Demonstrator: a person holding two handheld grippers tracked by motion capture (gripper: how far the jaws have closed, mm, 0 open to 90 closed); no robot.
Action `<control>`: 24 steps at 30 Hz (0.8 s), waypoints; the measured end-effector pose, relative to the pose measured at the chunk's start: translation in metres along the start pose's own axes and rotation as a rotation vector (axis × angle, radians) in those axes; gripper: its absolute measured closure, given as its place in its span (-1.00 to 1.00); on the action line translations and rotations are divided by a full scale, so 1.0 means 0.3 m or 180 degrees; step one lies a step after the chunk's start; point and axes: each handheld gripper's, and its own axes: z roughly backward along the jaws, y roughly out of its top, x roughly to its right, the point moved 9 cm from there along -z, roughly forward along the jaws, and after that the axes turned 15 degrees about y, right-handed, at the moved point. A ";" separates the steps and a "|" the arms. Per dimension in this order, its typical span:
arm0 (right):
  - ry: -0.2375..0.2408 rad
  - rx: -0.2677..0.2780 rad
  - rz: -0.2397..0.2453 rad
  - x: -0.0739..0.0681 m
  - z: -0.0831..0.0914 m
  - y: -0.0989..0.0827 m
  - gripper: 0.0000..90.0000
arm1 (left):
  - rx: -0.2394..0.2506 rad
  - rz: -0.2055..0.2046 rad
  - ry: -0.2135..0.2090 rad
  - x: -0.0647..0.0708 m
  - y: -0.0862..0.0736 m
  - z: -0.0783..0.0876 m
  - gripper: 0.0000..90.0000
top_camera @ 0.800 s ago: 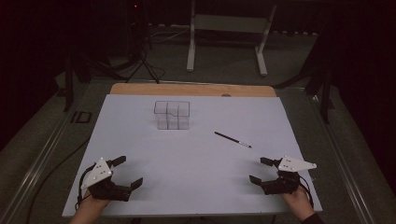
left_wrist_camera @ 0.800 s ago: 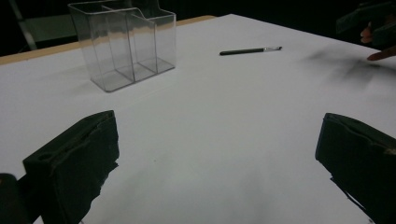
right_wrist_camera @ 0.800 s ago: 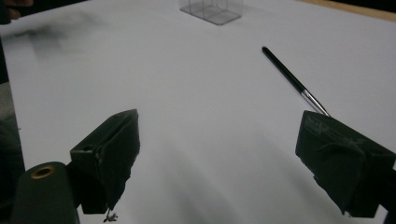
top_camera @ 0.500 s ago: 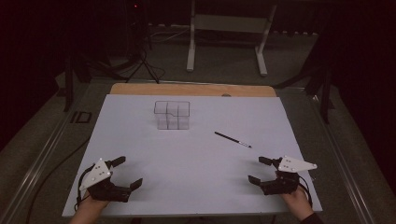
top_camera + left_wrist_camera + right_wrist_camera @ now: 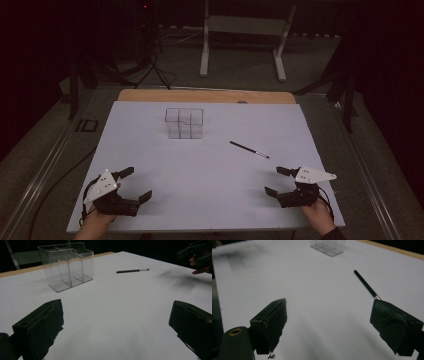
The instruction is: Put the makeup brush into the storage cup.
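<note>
Resting near: we take the clear organizer (image 5: 184,123) on the white table (image 5: 210,165) as our landmark.
Left gripper (image 5: 131,184): we hold it well apart from the organizer, toward the near left corner, jaws spread wide, grasping nothing.
Right gripper (image 5: 276,180): near right corner, jaws likewise released and empty.
Brush (image 5: 249,149): lying flat to the organizer's right, between it and our right gripper.

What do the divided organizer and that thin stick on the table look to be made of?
Organizer: clear hard plastic, likely acrylic; you can see the table through its glossy walls and dividers. Brush: dark, smooth handle, plastic or lacquered wood, unclear which, with a short shiny, metal-looking ferrule near its tip.
</note>
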 end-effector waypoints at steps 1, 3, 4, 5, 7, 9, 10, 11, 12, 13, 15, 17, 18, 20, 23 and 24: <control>0.0006 -0.0006 0.0010 0.001 -0.001 0.000 -0.69 | 0.0006 0.0001 0.0002 0.000 0.001 0.001 -0.99; -0.0004 -0.0029 0.0033 0.001 -0.002 0.000 -0.69 | 0.0011 0.0001 0.0002 0.000 0.002 0.001 -0.99; -0.0003 -0.0042 0.0042 0.001 -0.004 0.001 -0.69 | 0.0015 0.0005 0.0000 0.000 0.003 0.001 -0.99; -0.0004 -0.0063 0.0046 0.000 -0.005 0.002 -0.69 | 0.0014 0.0006 -0.0005 0.001 0.003 0.001 -0.99; -0.0021 -0.0097 0.0070 0.001 -0.007 0.004 -0.69 | 0.0014 -0.0005 -0.0008 0.002 0.003 0.001 -0.99; -0.0057 -0.0124 0.0086 0.007 -0.004 0.010 -0.69 | 0.0022 0.0001 -0.0007 0.002 0.005 0.001 -0.99; -0.0069 -0.0118 0.0088 0.010 -0.001 0.014 -0.69 | 0.0025 -0.0001 -0.0002 0.001 0.006 0.002 -0.99; -0.0071 -0.0110 0.0074 0.012 0.004 0.020 -0.69 | 0.0025 0.0002 -0.0002 0.001 0.006 0.003 -0.99; -0.0058 -0.0095 0.0068 0.015 0.009 0.027 -0.69 | 0.0028 0.0005 0.0001 0.000 0.007 0.003 -0.99; -0.0053 -0.0082 0.0051 0.017 0.015 0.033 -0.69 | 0.0028 0.0008 0.0009 -0.002 0.007 0.003 -0.99; 0.0025 -0.0107 -0.0022 0.017 0.022 0.043 -0.69 | 0.0032 0.0018 0.0003 -0.002 0.007 0.003 -0.99; 0.0072 -0.0158 -0.0008 0.019 0.026 0.053 -0.69 | 0.0025 0.0006 0.0000 -0.001 0.006 0.002 -0.99; 0.0074 -0.0217 -0.0012 0.023 0.027 0.054 -0.69 | 0.0025 0.0010 -0.0004 -0.001 0.006 0.002 -0.99; 0.0088 -0.0324 -0.0015 0.033 0.023 0.054 -0.69 | 0.0021 0.0009 0.0001 0.000 0.006 0.001 -0.99; 0.0170 -0.0436 -0.0087 0.047 0.009 0.046 -0.69 | 0.0022 0.0008 -0.0003 0.000 0.007 0.001 -0.99; 0.0172 -0.0460 -0.0090 0.055 0.004 0.043 -0.69 | 0.0022 0.0006 -0.0003 0.000 0.007 0.001 -0.99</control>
